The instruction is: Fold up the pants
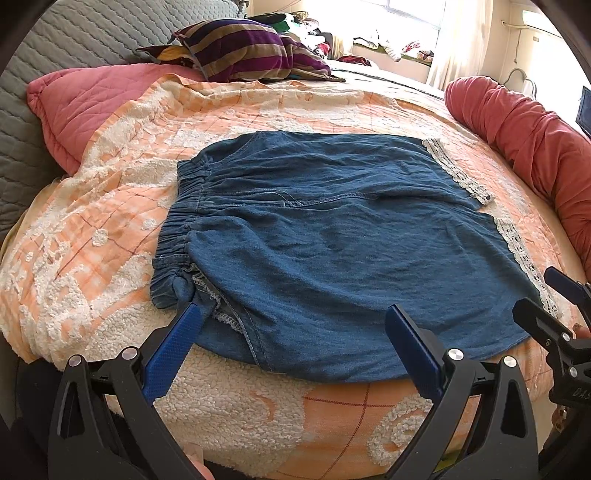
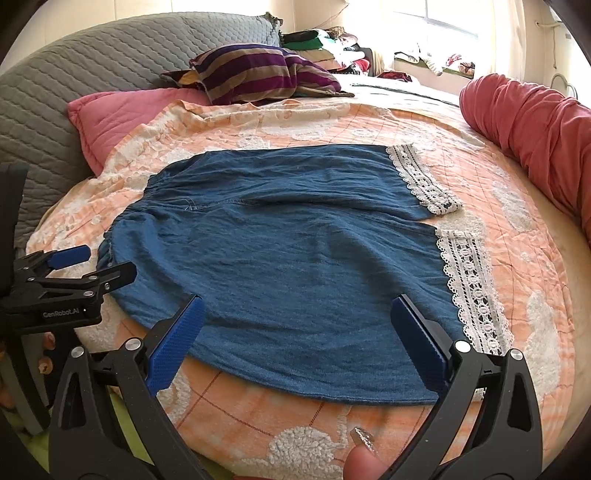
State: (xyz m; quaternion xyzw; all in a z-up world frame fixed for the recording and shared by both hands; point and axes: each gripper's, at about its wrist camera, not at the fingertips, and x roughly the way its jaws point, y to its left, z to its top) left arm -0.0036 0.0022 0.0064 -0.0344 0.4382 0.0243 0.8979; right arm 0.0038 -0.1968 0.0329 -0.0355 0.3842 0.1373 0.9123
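Observation:
Blue denim pants (image 1: 332,229) (image 2: 295,240) lie flat on the orange and white bedspread (image 1: 92,236) (image 2: 517,229). The elastic waistband (image 1: 177,229) points left and the white lace hems (image 1: 458,170) (image 2: 469,284) point right. My left gripper (image 1: 293,317) is open over the near edge of the pants by the waistband end, and nothing sits between its blue pads. Further right, my right gripper (image 2: 298,302) is open over the near edge toward the hem end and holds nothing. Each gripper also shows in the other's view, the left gripper (image 2: 107,262) and the right gripper (image 1: 541,291).
A pink pillow (image 1: 74,107) and a striped pillow (image 1: 243,51) lie at the back left against a grey quilted headboard (image 1: 74,33). A red bolster (image 1: 524,125) runs along the right side. Piled clothes (image 2: 325,40) sit under the window. A thumb (image 2: 360,465) shows at the bottom.

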